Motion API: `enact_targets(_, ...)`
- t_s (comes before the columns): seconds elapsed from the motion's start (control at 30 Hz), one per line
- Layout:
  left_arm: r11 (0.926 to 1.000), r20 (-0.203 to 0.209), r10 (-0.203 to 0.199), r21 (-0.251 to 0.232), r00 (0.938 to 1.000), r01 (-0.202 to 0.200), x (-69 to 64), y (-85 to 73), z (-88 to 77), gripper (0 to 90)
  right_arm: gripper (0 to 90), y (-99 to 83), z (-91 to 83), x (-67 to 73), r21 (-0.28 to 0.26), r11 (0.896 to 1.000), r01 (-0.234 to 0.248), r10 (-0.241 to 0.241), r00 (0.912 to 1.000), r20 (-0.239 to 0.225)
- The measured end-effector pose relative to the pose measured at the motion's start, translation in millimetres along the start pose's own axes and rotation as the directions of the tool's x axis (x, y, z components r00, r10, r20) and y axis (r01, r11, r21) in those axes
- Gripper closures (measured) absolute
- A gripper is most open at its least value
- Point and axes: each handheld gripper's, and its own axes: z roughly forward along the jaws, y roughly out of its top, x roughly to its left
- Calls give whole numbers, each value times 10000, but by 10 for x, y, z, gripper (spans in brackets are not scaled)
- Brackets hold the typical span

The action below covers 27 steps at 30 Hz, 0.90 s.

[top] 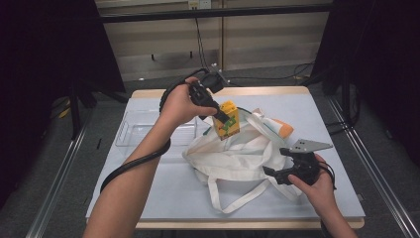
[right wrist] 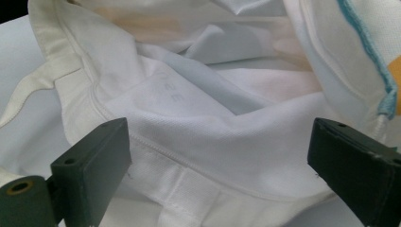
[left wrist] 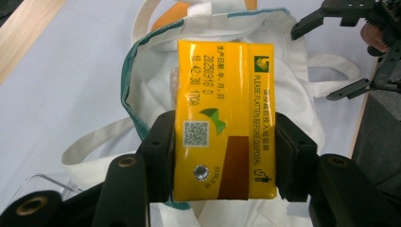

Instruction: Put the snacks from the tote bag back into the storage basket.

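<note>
A yellow drink carton (top: 229, 124) with green and brown print hangs above the mouth of a white cloth tote bag (top: 237, 153). My left gripper (top: 220, 117) is shut on the carton, its pads pressing the two long sides (left wrist: 222, 118). The bag lies crumpled mid-table, with its straps trailing toward the front edge. At the bag's right side my right gripper (top: 276, 162) stands open. In the right gripper view its jaws (right wrist: 217, 161) are wide apart over the bag's white rim (right wrist: 198, 109), and no fabric is pinched between them. The left gripper view also shows the right gripper (left wrist: 312, 61) open past the bag.
A clear plastic tray (top: 136, 129) sits at the table's left, beyond my left forearm. The bag has a teal-edged, orange-printed part (top: 282, 128) at its far right. The pale tabletop (top: 173, 193) is bare at the front left. Dark curtains stand on both sides.
</note>
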Motion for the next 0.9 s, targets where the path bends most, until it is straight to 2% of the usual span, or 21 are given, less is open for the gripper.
enact_targets(0.1, 9998, -80, 166, 142, 9998, -165, 14, -21, -65, 498, 45, -2, 5, 5, 28, 10000, 3, -3, 10000, -64)
enact_targets(0.13, 10000, -83, 21, -13, 10000, -21, 10, -33, -73, 498, 43, -3, 7, 7, 29, 10000, 29, -29, 10000, -93)
enact_targets(0.17, 9995, -71, 251, 172, 9997, -250, 30, -32, -106, 498, 36, -5, 10, 6, 33, 9999, 103, -103, 9998, -141)
enact_targets(0.2, 10000, -144, 80, 53, 9999, -80, 20, -40, -116, 498, 31, -6, 12, 9, 58, 9999, 138, -137, 9997, -185)
enact_targets(0.23, 9998, -78, 198, 88, 9998, -198, 30, -43, -137, 498, 30, -5, 12, 12, 57, 9999, 162, -161, 9997, -190)
enact_targets(0.3, 9999, 79, 115, 15, 9999, -115, 33, -53, -167, 498, 29, -5, 11, 16, 46, 9998, 203, -202, 9996, -196)
enact_targets(0.33, 9998, -24, 177, 65, 9998, -177, 32, -55, -181, 498, 29, -3, 10, 18, 45, 9998, 205, -204, 9996, -202)
enact_targets(0.4, 9999, -61, 50, -147, 10000, -51, 29, -60, -210, 497, 28, -1, 7, 19, 51, 9998, 217, -216, 9996, -205)
enact_targets(0.43, 9998, -89, 200, 18, 9998, -200, 36, -60, -238, 497, 28, -1, 6, 18, 57, 9997, 221, -220, 9995, -211)
enact_targets(0.57, 9998, -55, 193, 31, 9998, -193, 52, -71, -291, 497, 27, -7, 13, 20, 94, 9996, 259, -257, 9994, -239)
enact_targets(0.6, 9994, -75, 343, 73, 9994, -343, 65, -74, -303, 497, 27, -7, 16, 23, 126, 9996, 263, -260, 9994, -242)
enact_targets(0.67, 9999, -129, 158, -62, 9998, -159, 64, -94, -309, 497, 27, -5, 20, 25, 119, 9995, 285, -281, 9992, -270)
enact_targets(0.7, 9993, -102, 381, 63, 9992, -381, 88, -98, -332, 497, 27, -4, 17, 26, 128, 9995, 287, -283, 9992, -265)
enact_targets(0.77, 9999, -48, 53, -109, 10000, -54, 90, -127, -343, 497, 27, -3, 13, 23, 104, 9995, 294, -291, 9993, -249)
enact_targets(0.83, 9998, -141, 198, -12, 9997, -198, 119, -150, -369, 497, 27, -6, 12, 23, 116, 9996, 271, -268, 9993, -257)
enact_targets(0.9, 10000, -73, 41, -71, 10000, -41, 135, -178, -393, 496, 26, -8, 18, 26, 134, 9995, 269, -265, 9992, -284)
